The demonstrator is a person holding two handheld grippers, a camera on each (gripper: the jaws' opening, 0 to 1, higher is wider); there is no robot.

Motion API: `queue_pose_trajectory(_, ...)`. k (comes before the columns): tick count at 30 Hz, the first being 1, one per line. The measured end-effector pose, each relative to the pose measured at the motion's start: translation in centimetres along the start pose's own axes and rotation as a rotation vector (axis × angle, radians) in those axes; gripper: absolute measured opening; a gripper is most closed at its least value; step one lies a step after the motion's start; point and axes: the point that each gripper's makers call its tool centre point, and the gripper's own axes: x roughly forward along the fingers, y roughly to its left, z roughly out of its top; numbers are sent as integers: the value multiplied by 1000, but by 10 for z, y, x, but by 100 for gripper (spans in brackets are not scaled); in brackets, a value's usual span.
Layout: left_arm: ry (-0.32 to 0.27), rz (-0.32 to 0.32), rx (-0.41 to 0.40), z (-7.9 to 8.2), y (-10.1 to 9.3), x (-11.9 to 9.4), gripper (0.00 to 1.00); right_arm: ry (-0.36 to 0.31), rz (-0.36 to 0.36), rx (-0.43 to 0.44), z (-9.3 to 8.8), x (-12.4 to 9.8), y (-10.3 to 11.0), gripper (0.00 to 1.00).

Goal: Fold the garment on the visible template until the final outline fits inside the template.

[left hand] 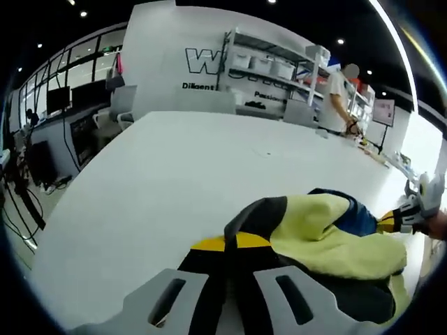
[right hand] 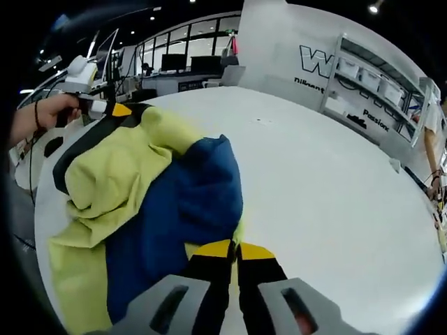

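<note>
A garment (left hand: pixel 328 237) in pale yellow, blue and black lies bunched on the white table (left hand: pixel 174 181). My left gripper (left hand: pixel 230 242) has its black, yellow-tipped jaws closed on the garment's black edge at the bottom of the left gripper view. In the right gripper view the garment (right hand: pixel 140 202) spreads from the left to the middle, its blue part folded over the yellow. My right gripper (right hand: pixel 235 249) is shut on the garment's near edge. The right gripper (left hand: pixel 405 218) also shows in the left gripper view, at the garment's far end. The left gripper (right hand: pixel 112 109) appears at upper left of the right gripper view, held by a hand.
Bare white table (right hand: pixel 335 181) stretches beyond the garment. White shelving with bins (left hand: pixel 269 66) stands against a lettered wall, and a person (left hand: pixel 339 98) stands beside it. Desks with monitors (left hand: pixel 63 105) and cables line the left side; grey chairs (left hand: pixel 122 105) stand by the table's far edge.
</note>
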Motion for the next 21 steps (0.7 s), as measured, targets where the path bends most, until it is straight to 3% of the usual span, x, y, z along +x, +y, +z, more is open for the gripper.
queue_pose_trajectory(9, 43, -8, 26, -1, 11, 1, 0, 13, 1, 35, -1, -4, -6, 0)
queue_pose_trajectory(12, 52, -20, 93, 0, 12, 2, 0, 29, 5, 53, -4, -5, -9, 0)
queue_pose_trajectory(21, 145, -48, 126, -8, 17, 0, 0, 55, -3, 51, -11, -12, -20, 0)
